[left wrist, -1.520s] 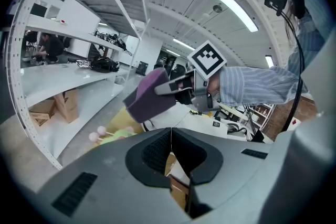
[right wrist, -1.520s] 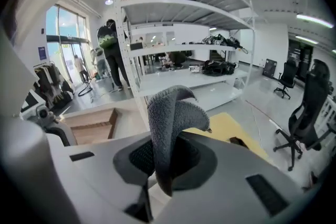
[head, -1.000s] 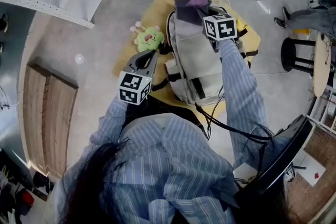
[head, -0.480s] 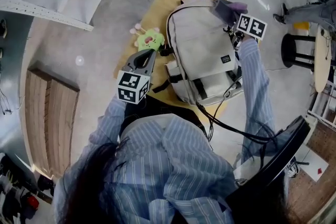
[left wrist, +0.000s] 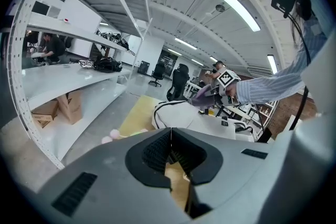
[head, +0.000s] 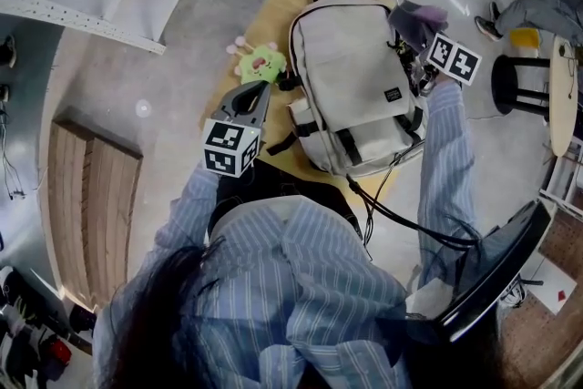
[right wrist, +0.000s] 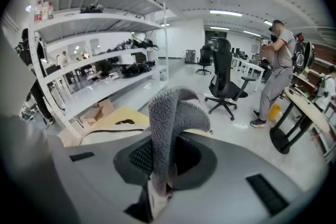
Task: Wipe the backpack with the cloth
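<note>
In the head view, the pale backpack (head: 351, 77) lay on a yellow mat (head: 273, 9) on the floor in the upper middle of the frame, with a green plush toy (head: 260, 62) just beside its left edge. The left gripper (head: 264, 87) hung at the centre left, pointing toward the toy and apart from the bag. The right gripper (head: 412, 39) sat at the bag's upper right corner with a grey cloth (head: 416, 15) bunched at its tip (whether the cloth touched the fabric could not be told). In the left gripper view, the left gripper (left wrist: 170, 131) had its jaws pressed together with nothing between them; beyond them showed the backpack (left wrist: 181, 111), the mat (left wrist: 135, 113) and the cloth (left wrist: 202, 96) at the centre right. In the right gripper view, the right gripper (right wrist: 161, 165) had its jaws clamped on the cloth (right wrist: 170, 113), which curled upward in a loop; the backpack (right wrist: 105, 134) lay at the lower left, and an office chair (right wrist: 226, 81) stood at the centre right.
</note>
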`<action>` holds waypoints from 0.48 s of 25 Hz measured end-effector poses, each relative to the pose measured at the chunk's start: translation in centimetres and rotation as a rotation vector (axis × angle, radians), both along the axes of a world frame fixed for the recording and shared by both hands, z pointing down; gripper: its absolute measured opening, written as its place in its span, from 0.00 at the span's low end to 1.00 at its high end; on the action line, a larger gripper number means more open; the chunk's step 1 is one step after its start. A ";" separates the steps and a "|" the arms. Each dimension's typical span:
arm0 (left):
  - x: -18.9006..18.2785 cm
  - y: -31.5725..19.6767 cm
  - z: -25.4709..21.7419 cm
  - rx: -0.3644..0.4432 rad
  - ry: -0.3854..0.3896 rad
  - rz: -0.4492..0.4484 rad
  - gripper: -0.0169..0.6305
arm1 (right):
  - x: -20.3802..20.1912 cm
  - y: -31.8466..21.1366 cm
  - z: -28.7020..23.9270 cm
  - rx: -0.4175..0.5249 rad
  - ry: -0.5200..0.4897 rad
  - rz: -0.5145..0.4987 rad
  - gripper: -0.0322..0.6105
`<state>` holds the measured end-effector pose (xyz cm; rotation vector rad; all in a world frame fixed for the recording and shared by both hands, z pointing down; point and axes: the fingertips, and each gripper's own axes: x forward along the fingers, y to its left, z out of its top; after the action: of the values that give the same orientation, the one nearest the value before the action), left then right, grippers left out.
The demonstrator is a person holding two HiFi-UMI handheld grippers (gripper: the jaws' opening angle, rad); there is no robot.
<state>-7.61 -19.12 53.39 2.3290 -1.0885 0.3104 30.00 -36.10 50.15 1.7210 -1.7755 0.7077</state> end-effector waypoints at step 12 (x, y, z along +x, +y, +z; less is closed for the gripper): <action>4.2 4.7 -3.2 0.048 0.020 -0.016 0.04 | -7.9 11.2 -7.2 0.180 -0.056 -0.261 0.11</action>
<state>-3.46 -14.38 50.24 2.3588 -1.1164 0.2575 22.14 -24.89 42.91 1.5516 -2.1090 0.5011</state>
